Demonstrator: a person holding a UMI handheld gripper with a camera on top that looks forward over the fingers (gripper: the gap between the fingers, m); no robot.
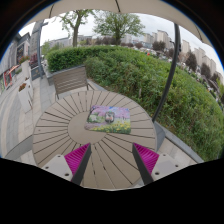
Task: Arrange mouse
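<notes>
A rectangular mouse mat (110,121) with a green printed picture lies on the far half of a round slatted wooden table (60,135). A small dark shape that may be the mouse (93,117) sits on the mat's left part; it is too small to tell for sure. My gripper (112,165) hovers over the near side of the table, well short of the mat. It is open, with bare table slats and nothing else between its magenta pads (77,157).
A slatted chair (70,80) stands beyond the table. A tall green hedge (165,95) runs along the right and back, and a dark slanted pole (166,75) crosses in front of it. More wooden furniture (24,97) stands on the left of the terrace.
</notes>
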